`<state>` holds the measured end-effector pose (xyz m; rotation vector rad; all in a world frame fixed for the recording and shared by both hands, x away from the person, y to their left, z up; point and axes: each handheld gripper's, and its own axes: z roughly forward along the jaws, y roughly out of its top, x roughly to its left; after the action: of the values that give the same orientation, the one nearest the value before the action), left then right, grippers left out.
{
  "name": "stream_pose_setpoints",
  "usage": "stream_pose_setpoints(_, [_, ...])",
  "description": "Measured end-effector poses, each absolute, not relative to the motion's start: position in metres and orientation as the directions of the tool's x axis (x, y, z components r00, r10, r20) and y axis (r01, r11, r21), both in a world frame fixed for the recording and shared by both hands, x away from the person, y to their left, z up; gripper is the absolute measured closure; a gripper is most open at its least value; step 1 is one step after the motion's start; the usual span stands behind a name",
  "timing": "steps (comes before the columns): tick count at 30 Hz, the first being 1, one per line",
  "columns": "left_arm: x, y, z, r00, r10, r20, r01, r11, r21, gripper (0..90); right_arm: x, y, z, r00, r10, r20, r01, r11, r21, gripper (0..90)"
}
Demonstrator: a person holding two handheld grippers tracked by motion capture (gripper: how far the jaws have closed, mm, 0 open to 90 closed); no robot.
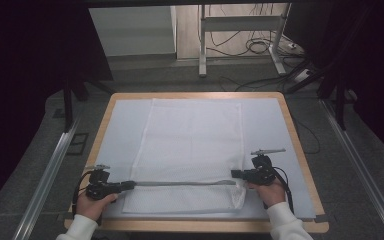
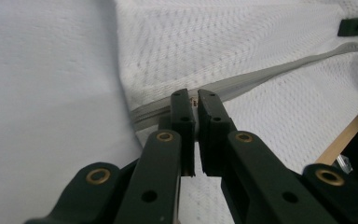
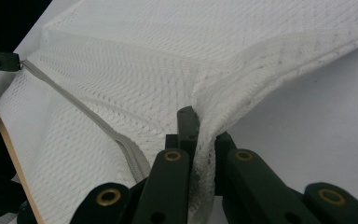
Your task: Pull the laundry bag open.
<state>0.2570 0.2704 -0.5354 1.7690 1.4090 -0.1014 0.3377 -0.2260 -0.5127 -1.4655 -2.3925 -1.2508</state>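
My left fingers (image 2: pixel 195 105) pinch the zipper pull at the left end of the mesh bag (image 1: pixel 190 145) on the table (image 1: pixel 300 145). Right fingers (image 3: pixel 200 126) clamp the bag's right edge. The zipper (image 1: pixel 180 183) runs straight between them (crosswise).

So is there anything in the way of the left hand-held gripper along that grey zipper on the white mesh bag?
Nothing visible. The left hand-held gripper is already shut at the zipper end, apparently on the small pull. The right hand-held gripper pinches the mesh bag at the far end, and the zipper line between them lies bare.
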Motion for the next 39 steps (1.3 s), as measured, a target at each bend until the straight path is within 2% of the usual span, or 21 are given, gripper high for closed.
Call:
stream_pose_setpoints(15, [0.251, 0.289, -0.537, 0.331, 0.774, -0.540, 0.831, 0.032, 0.556, 86.9, 0.338, -0.227, -0.514, -0.540, 0.720, 0.437, 0.770, 0.212, 0.602, 88.2])
stream_pose_setpoints(36, [0.249, 0.286, -0.537, 0.333, 0.802, -0.496, 0.823, 0.010, 0.568, 86.8, 0.337, -0.225, -0.514, -0.546, 0.717, 0.433, 0.766, 0.217, 0.605, 87.9])
stream_pose_setpoints(38, [0.248, 0.285, -0.535, 0.342, 0.809, -0.478, 0.806, 0.010, 0.592, 85.7, 0.337, -0.225, -0.513, -0.551, 0.717, 0.427, 0.760, 0.219, 0.612, 83.2])
stream_pose_setpoints(39, [0.247, 0.284, -0.535, 0.333, 0.819, -0.467, 0.795, 0.023, 0.607, 81.6, 0.336, -0.225, -0.513, -0.554, 0.724, 0.412, 0.753, 0.224, 0.618, 78.0])
